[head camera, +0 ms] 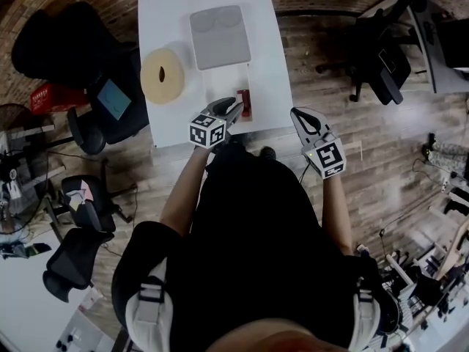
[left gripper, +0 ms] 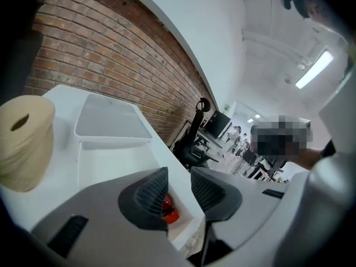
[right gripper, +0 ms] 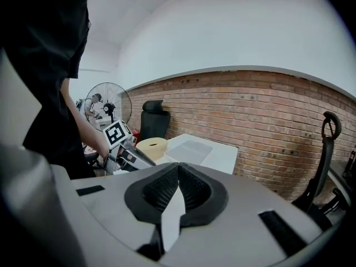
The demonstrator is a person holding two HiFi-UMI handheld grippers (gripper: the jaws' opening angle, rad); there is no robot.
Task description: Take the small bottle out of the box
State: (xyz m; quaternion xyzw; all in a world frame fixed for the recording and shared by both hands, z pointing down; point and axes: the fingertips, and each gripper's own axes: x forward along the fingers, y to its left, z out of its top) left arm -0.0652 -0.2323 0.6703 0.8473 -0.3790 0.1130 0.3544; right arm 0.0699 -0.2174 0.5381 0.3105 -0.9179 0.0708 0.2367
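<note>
A small bottle with a red cap (head camera: pixel 245 103) lies in a white open box (left gripper: pixel 111 166) near the front edge of the white table (head camera: pixel 165 13). In the left gripper view the red cap (left gripper: pixel 169 209) shows low in the box, just behind the left jaw. My left gripper (head camera: pixel 233 108) hangs over that box with its jaws apart (left gripper: pixel 179 177) and nothing pressed between them. My right gripper (head camera: pixel 300 114) is off the table's right front corner, over the floor. Its jaws (right gripper: pixel 178 168) are shut, tips touching, with nothing in them.
A grey lidded tray (head camera: pixel 218 37) sits at the back of the table, and a beige roll (head camera: pixel 163 75) lies at its left. Black office chairs (head camera: pixel 95 116) stand left of the table and more (head camera: pixel 377 57) to the right. A brick wall (right gripper: pixel 267 115) runs behind.
</note>
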